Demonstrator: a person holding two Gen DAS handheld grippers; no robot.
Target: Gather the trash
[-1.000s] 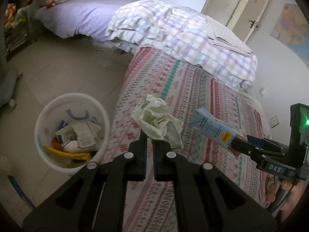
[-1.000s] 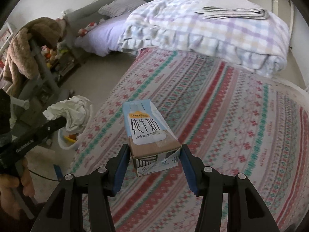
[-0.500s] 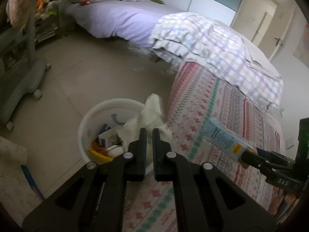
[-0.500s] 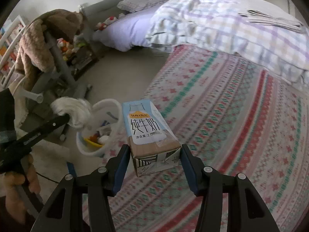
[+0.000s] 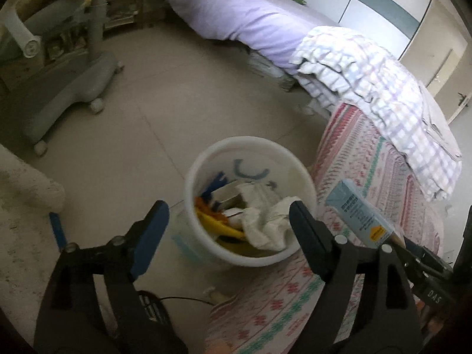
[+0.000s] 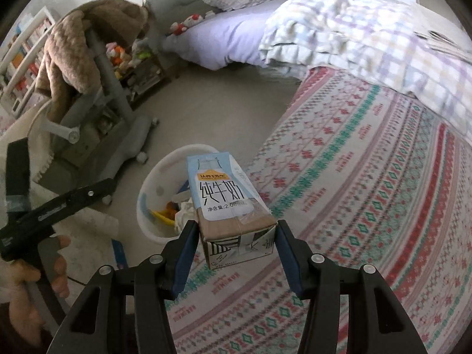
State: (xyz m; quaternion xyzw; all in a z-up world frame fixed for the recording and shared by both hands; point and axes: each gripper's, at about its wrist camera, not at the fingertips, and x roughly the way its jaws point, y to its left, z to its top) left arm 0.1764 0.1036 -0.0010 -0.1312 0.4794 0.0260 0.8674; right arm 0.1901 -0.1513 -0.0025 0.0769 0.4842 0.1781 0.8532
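Note:
A white round trash bin stands on the floor beside the bed, with several bits of rubbish inside. The crumpled white paper lies in it, on top of the rest. My left gripper hangs over the bin's near rim; its jaws are opening wide and nothing is between them. My right gripper is shut on a light-blue milk carton, held up over the bed edge just right of the bin. The carton also shows at the right of the left wrist view.
A patterned bedspread covers the bed on the right, with a checked quilt folded further back. A grey wheeled chair base stands left of the bin on the tiled floor. A hand holds the left gripper's handle.
My left gripper swung from over the bedspread to above the bin, opened, and the crumpled paper dropped into the bin. The right gripper followed leftward with the carton still gripped.

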